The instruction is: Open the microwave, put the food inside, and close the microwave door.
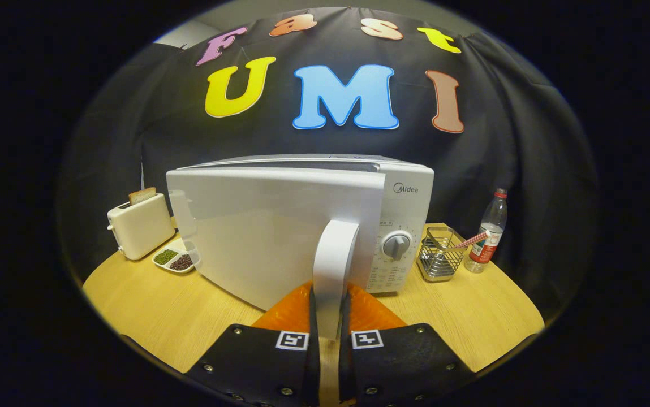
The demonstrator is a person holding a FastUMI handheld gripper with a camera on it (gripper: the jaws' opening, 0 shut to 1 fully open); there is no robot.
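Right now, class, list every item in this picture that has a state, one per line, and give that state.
Microwave door: partly swung open.
Door handle: upright, clamped between the tool's fingers.
Tool: shut on the door handle.
Microwave dial: pointer upright.
Toaster: a slice of toast sticking up from the slot.
Divided dish: holds green and dark beans.
Wire basket: upright, holds a striped straw.
Bottle: upright, capped.

**Tongs: two flat plates, screwed and tagged**

The tongs (329, 302) are built as two broad, flat fingers (257, 362) set side by side, each widening towards the rear and narrowing to a wedge-shaped tip. Small round screws (207, 367) are set along the outer edges of both plates. A square black-and-white coded marker (292, 340) is fixed on each finger beside the inner edge, one mirrored by the other (366, 338).
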